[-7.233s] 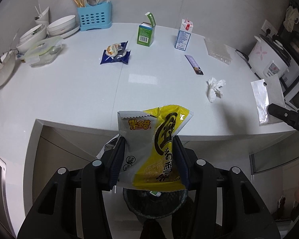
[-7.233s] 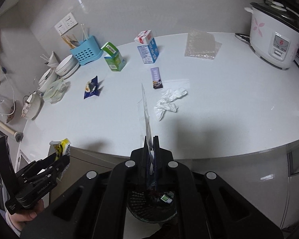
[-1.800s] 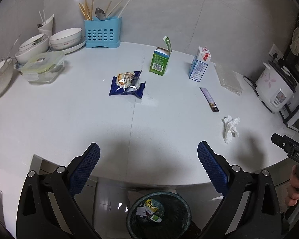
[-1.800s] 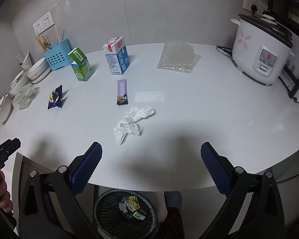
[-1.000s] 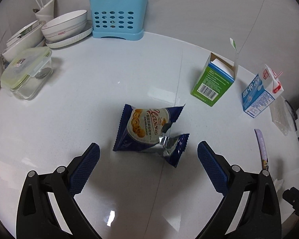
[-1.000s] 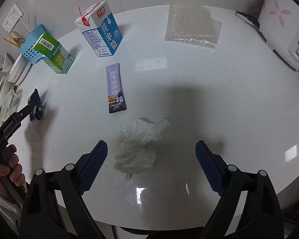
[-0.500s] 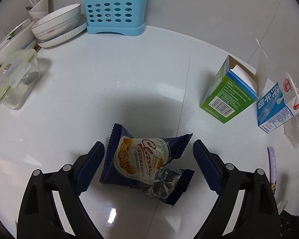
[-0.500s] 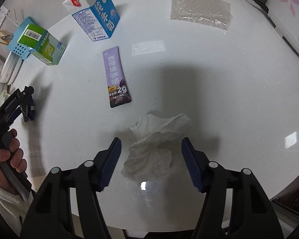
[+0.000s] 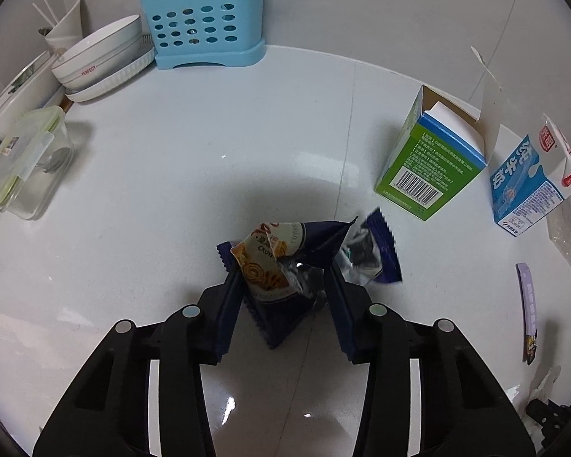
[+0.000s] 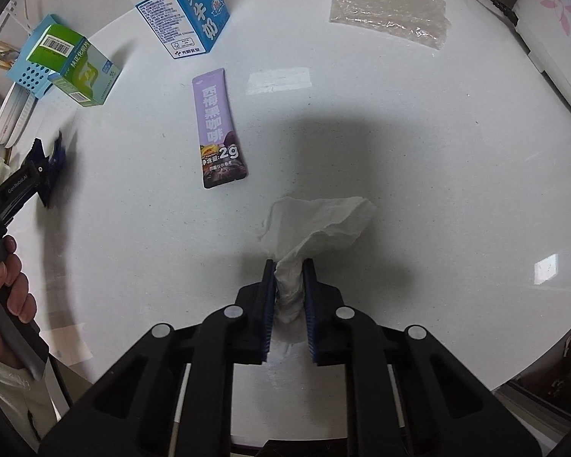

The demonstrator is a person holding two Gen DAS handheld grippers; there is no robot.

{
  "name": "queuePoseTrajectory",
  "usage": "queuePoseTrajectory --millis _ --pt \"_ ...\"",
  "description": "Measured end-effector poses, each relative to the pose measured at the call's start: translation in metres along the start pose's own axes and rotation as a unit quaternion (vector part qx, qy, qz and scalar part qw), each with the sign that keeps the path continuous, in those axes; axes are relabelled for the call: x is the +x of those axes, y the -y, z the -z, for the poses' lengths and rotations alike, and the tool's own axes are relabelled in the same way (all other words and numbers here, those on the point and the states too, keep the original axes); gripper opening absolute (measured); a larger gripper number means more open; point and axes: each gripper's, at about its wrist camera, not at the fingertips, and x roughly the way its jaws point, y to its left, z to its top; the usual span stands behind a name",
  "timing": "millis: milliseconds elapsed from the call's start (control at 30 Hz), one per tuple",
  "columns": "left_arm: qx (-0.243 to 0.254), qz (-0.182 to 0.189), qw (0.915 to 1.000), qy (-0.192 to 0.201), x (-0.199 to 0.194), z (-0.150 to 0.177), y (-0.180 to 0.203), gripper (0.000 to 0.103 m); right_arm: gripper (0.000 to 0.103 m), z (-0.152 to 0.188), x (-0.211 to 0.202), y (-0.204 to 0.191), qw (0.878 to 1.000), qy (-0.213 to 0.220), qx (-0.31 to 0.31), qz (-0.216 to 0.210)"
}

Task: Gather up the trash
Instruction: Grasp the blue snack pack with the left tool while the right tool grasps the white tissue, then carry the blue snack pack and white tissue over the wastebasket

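Note:
My left gripper is shut on a dark blue cookie wrapper, crumpled between the pads just above the white counter; its torn end sticks out to the right. My right gripper is shut on a crumpled white tissue on the counter. A purple coffee sachet lies flat to the upper left of the tissue. The left gripper with the wrapper also shows at the left edge of the right wrist view.
A green open carton and a blue milk carton stand to the right of the wrapper. A blue utensil holder, bowls and a lidded container sit at the back left. Bubble wrap and a rice cooker are at the far right.
Both grippers have closed from open: the left onto the cookie wrapper, squeezing it upright, and the right onto the tissue. Both have moved in closer to the counter.

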Motion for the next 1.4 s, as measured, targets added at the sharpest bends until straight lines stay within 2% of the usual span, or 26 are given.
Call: queuePoseTrajectory --millis 567,933,1400 --pt "0.017 0.021 0.9993 0.025 -0.043 0.017 0.009 0.041 0.010 0.019 -0.023 0.018 1.000 0.023 -0.003 -0.010" --pt "0.025 0.047 0.9973 0.050 -0.094 0.040 0.019 0.041 0.010 0.032 -0.043 0.020 0.999 0.047 -0.015 -0.019" --pt "0.022 0.091 0.9922 0.082 -0.167 0.080 0.004 0.041 0.010 0.063 -0.063 0.004 0.995 0.077 -0.041 -0.042"
